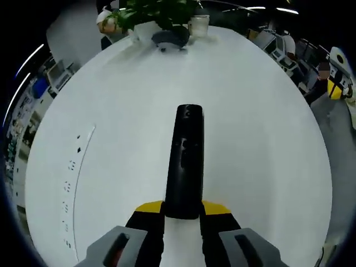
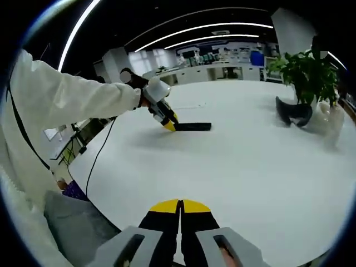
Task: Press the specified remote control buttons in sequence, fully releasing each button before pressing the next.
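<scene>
- Two tongs are working over a white surface (image 1: 261, 139).
- Left tongs (image 1: 182, 214) are gripping a black remote control (image 1: 184, 167) by its near end, its far end lying toward a potted plant (image 1: 158, 14).
- Right tongs (image 2: 179, 214) are hovering with jaws closed on nothing, well apart from the remote.

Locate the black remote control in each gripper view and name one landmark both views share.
Left gripper view: the remote control runs up the centre, its near end clamped between the left gripper jaws.
Right gripper view: the remote lies left of centre on the white table, held at one end by the other gripper.
Shared landmark: the potted plant at the table's far edge.
</scene>
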Demonstrator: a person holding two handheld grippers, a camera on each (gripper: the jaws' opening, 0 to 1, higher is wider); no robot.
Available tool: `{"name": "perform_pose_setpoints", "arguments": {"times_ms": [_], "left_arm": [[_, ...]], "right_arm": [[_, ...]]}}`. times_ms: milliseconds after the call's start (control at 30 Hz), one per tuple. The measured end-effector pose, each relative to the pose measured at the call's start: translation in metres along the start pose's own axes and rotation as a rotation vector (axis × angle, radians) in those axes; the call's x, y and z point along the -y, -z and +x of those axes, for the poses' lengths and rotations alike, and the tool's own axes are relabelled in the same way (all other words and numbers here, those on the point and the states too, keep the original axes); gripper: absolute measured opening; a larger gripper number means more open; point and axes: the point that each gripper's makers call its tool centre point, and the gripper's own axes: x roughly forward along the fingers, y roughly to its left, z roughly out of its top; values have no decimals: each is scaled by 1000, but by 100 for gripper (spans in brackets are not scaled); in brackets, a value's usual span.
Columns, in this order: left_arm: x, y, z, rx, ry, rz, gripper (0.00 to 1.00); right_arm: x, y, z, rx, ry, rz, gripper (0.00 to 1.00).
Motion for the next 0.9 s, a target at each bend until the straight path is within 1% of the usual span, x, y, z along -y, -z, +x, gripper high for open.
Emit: {"name": "perform_pose_setpoints", "arguments": {"times_ms": [100,267,433,633,733,900], "left_arm": [[4,0,1,-32,-4,7,22],[12,0,2,-63,-4,3,22],[24,0,4,-94,-1,12,22],[41,1,5,-89,-7,-19,22],[52,1,4,-79,-3,-15,22],[56,1,6,-79,-3,-20,22]], "right_arm": [[-2,-2,-3,8,-4,-8,0],[-1,-6,-7,37,-6,-8,0],[-1,-8,-8,51,-4,4,0],[-7,-7,-11,55,-21,12,0],[-11,-9,-12,66,-35,21,0],[-16,-12,-13,66,-48,6,0]]}}
